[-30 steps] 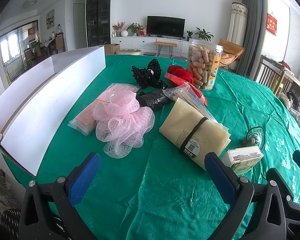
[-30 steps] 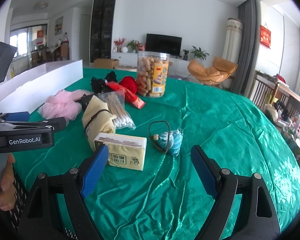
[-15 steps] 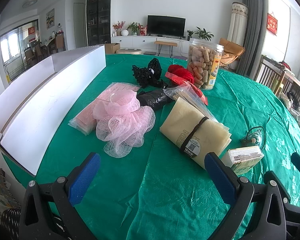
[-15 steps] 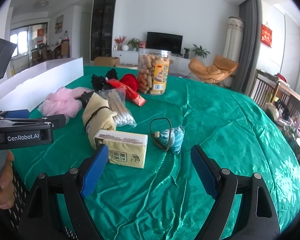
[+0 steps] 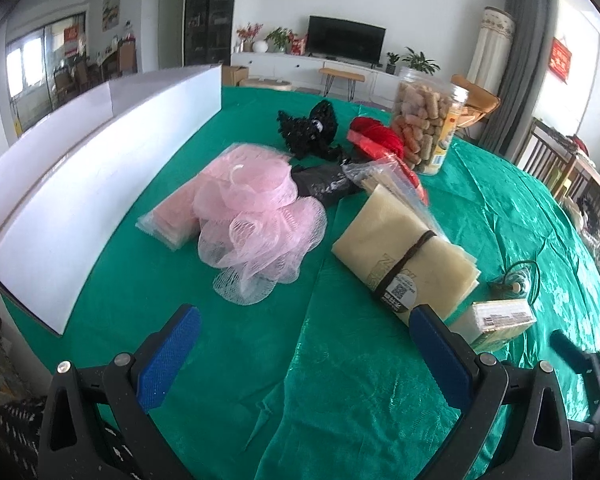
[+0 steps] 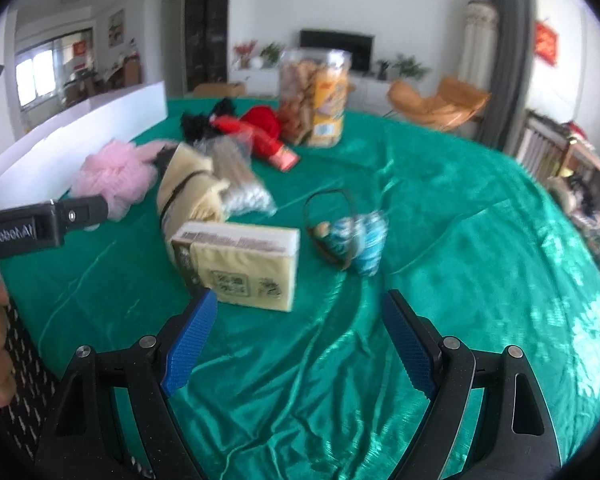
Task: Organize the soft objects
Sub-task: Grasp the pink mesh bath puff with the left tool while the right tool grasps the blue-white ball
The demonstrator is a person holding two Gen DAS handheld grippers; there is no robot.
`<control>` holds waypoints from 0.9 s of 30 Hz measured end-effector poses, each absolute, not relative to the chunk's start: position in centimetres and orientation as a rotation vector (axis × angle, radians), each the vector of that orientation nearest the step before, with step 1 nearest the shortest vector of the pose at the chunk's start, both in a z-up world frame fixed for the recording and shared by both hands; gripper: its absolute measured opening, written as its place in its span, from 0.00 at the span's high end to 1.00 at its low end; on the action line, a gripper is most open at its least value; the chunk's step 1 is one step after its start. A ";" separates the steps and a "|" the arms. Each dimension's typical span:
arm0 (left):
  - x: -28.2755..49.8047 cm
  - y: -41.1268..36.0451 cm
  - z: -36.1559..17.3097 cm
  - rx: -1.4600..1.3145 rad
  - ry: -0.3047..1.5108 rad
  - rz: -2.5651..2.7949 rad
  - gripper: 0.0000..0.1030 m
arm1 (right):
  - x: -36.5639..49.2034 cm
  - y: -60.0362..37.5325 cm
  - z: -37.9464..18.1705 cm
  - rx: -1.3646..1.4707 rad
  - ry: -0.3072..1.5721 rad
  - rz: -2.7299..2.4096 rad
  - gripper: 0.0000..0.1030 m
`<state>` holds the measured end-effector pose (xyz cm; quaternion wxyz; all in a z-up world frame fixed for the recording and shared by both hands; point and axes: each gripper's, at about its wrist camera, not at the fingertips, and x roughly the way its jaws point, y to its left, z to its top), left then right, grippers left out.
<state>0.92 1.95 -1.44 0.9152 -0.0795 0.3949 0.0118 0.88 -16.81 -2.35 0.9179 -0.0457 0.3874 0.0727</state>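
Both claws, left (image 5: 306, 354) and right (image 6: 300, 340), gape wide, empty; clear jar (image 5: 428, 128) holds tan snack sticks.

We record bright daylight from windows (image 5: 24, 68) at left, sheen on the green tablecloth (image 6: 340, 360), motion blur throughout the right wrist view, and fisheye bending with dark corners.

Black hand-held gripper (image 6: 298, 340) frames; ribbed blue pads (image 6: 190, 334); silver screws

Both wrist views face across the table (image 5: 340, 380), sharing its, perhaps blurred, clutter.
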 end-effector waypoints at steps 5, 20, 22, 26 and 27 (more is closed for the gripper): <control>1.1 3.0 -1.7 -0.207 0.829 0.047 0.00 | 4.8 -15.6 -3.6 -0.128 0.892 0.229 0.16; 3.4 8.7 -2.2 -0.451 0.920 -0.069 0.00 | 4.5 -22.1 0.0 -0.017 0.766 0.032 0.16; 4.5 9.6 -1.9 -0.482 0.907 -0.099 0.00 | 3.4 -23.3 -0.9 -0.014 0.781 0.013 0.16; 7.5 9.0 -0.6 -0.409 0.930 -0.107 0.00 | 3.4 -25.2 -3.0 0.015 0.838 -0.017 0.16; 8.5 8.4 -0.3 -0.359 0.935 -0.112 0.00 | 3.5 -25.6 -3.5 0.034 0.853 -0.025 0.16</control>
